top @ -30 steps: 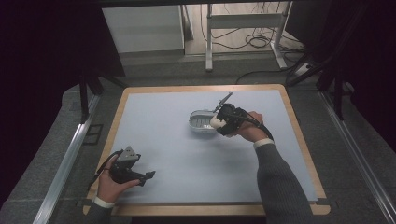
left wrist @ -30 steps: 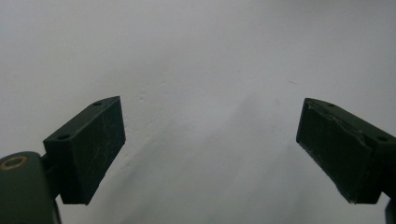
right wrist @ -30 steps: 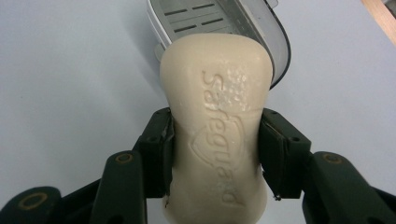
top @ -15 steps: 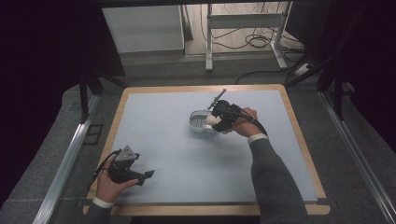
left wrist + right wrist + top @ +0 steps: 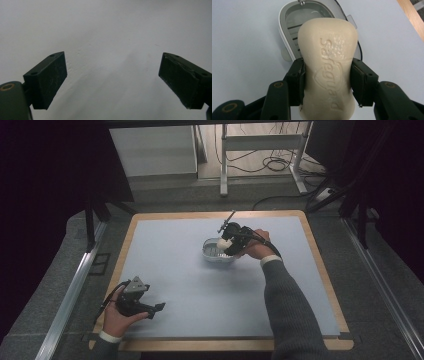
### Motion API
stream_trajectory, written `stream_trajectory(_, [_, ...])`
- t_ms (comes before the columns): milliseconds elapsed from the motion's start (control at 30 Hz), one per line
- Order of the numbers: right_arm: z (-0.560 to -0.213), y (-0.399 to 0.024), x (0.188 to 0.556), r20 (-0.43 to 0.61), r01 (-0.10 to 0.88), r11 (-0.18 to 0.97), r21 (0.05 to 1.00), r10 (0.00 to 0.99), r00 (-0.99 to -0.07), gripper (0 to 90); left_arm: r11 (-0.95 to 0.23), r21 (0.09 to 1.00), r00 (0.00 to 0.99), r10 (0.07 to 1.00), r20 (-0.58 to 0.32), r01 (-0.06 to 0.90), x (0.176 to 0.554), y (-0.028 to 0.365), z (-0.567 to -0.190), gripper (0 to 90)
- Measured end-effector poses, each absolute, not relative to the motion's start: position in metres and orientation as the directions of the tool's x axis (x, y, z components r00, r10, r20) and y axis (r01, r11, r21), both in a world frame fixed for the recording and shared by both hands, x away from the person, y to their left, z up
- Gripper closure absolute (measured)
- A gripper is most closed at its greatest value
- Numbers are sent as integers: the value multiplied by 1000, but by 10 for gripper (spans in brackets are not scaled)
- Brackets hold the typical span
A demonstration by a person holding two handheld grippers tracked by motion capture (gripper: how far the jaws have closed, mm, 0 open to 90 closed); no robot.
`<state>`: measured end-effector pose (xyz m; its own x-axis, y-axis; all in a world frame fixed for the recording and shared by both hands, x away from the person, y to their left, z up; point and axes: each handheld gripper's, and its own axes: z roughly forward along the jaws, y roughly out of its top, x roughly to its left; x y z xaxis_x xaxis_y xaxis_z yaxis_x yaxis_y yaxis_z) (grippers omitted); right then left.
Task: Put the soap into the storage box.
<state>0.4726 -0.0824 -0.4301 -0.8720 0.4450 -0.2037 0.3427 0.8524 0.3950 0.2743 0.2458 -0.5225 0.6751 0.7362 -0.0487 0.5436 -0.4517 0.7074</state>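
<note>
A cream bar of soap [image 5: 328, 62] with raised lettering sits between the jaws of my right gripper [image 5: 327, 77], which is shut on its sides. Just beyond and below it lies a white oval soap dish [image 5: 288, 30] with a slotted floor. In the high view the right gripper [image 5: 229, 243] holds the soap [image 5: 225, 243] over the right end of the dish [image 5: 212, 251], near the middle of the pale blue mat. My left gripper [image 5: 159, 307] rests near the mat's front left corner, its jaws wide apart [image 5: 112, 80] over bare mat.
The pale blue mat [image 5: 190, 285] lies on a wooden-edged table [image 5: 320, 260]. Dark grey carpet surrounds it. Metal rails run along both sides, and a table frame with cables [image 5: 270, 165] stands beyond the far edge.
My right gripper has carried the soap a little to the left and lower, over the dish. The left gripper has stayed in place.
</note>
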Motion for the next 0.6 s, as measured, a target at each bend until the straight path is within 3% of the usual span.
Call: stream_trajectory(600, [-445,-54,490,-222,276,886,372,373,-901,495,-456,704,677,734,-48,544,274,244,-523,85])
